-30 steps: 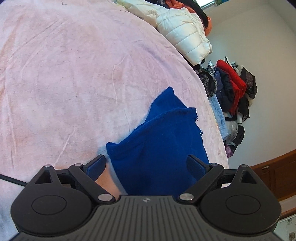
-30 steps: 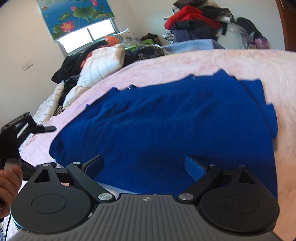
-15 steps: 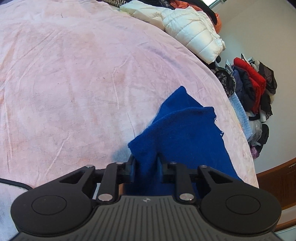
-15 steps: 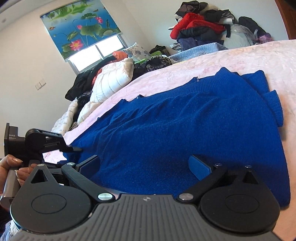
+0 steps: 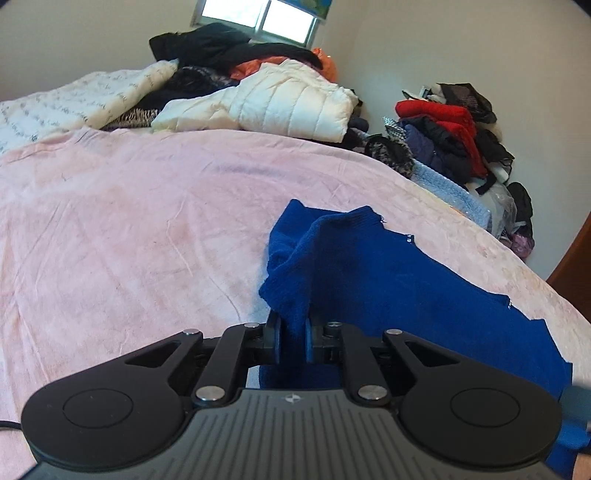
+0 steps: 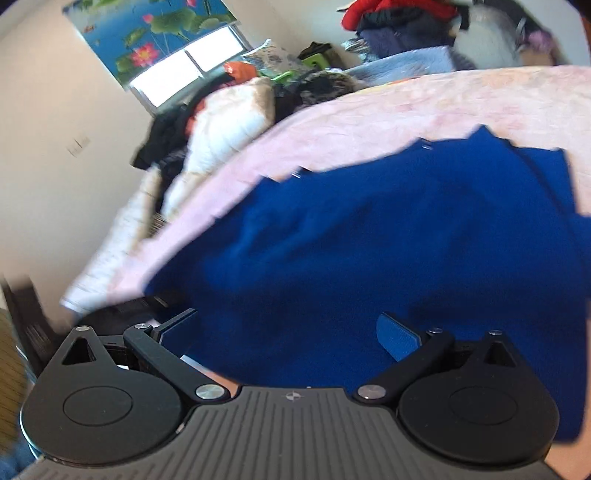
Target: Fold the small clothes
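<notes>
Left gripper (image 5: 291, 341): black linkage arms, silver screws at pivots, two round black discs with circle outlines, grey ribbed centre plate with small logo, blue pads (image 5: 309, 343) on fingertips. Thin black cable (image 5: 9, 425) at the left edge. Right gripper (image 6: 288, 328): same build, black arms with triangular cutouts, silver screws, ribbed grey plate, blue pads (image 6: 397, 334). Sliver of skin at bottom right of left view.

Right wrist view motion-blurred: blue sweater (image 6: 388, 240) edges smeared, bottom-left objects unreadable. Left gripper (image 5: 293, 341) pads hide the pinched fold. Sweater's near hem sits behind both gripper bodies; red clothes pile (image 6: 373, 13) cropped by top edge.
</notes>
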### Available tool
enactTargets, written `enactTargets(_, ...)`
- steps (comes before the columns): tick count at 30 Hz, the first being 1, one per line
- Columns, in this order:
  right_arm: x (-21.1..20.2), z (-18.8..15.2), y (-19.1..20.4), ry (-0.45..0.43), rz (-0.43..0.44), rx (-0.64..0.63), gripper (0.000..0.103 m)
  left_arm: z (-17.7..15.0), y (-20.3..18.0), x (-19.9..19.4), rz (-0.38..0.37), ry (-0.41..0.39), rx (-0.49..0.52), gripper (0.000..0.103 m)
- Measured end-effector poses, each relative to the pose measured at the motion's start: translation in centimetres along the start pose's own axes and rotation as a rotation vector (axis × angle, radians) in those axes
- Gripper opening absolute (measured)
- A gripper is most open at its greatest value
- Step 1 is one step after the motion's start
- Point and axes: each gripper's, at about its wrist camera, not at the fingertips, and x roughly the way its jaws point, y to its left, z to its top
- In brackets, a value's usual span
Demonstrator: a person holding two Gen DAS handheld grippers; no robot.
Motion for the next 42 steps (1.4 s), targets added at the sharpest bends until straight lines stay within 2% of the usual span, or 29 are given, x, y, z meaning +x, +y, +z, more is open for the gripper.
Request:
enactTargets(2,2.0,3.1,1.6,0.088,0.053,0.030,0.102,-0.1,-0.3,-0.2,-0.012,-0.019,0.014,0.011)
enactTargets(4,5.0,5.8,3.7,0.220,0.074,0.028,0.100,-0.3,-0.4,-0.2,-0.015,-0.024,0.009,0.011)
enactTargets(6,8.0,7.7,6.4,0.289,0.059,-0.037,0.096,-0.4,-0.5,-0.3,-0.027,-0.029,0.009,0.011)
enactTargets(9,12.9,9.6,10.3,0.381,0.000,-0.132,0.097,-0.9,-1.3,-0.4,-0.032,-0.052,0.072,0.011)
enactTargets(12,17.7,9.6,13.6,0.483,-0.064,-0.219,0.096,-1.3,-1.8,-0.6,-0.046,-0.060,0.107,0.011)
enactTargets(15,21.0,8.8,16.2,0.524,-0.131,-0.319,0.092,-1.6,-2.0,-0.8,-0.057,-0.075,0.129,0.011)
enactTargets(20,24.9,7.2,17.5,0.597,-0.247,-0.451,0.086,-1.9,-1.8,-0.9,-0.080,-0.070,0.133,0.011)
enactTargets(23,26.2,7.0,16.6,0.587,-0.276,-0.452,0.081,-2.1,-1.7,-0.9,-0.089,-0.069,0.129,0.011)
enactTargets(24,26.1,6.9,16.5,0.573,-0.267,-0.453,0.068,-2.1,-1.6,-1.0,-0.093,-0.070,0.127,0.011)
enactTargets(25,26.1,6.9,16.1,0.562,-0.279,-0.459,0.051,-2.0,-1.4,-1.0,-0.098,-0.069,0.126,0.011)
enactTargets(27,26.0,7.1,15.4,0.562,-0.282,-0.468,0.034,-1.9,-1.4,-1.0,-0.105,-0.065,0.132,0.011)
enactTargets(29,25.4,7.8,14.6,0.552,-0.248,-0.435,0.024,-1.8,-1.5,-1.0,-0.116,-0.060,0.135,0.011)
enactTargets(30,25.0,8.2,14.3,0.545,-0.234,-0.418,0.016,-1.8,-1.6,-1.1,-0.120,-0.060,0.136,0.011)
enactTargets(36,20.8,10.5,12.2,0.463,-0.170,-0.371,0.014,-1.5,-3.7,-1.9,-0.174,-0.068,0.155,0.011)
enactTargets(42,14.1,12.5,8.7,0.367,-0.121,-0.310,0.014,-1.9,-7.3,-3.3,-0.255,-0.076,0.205,0.011)
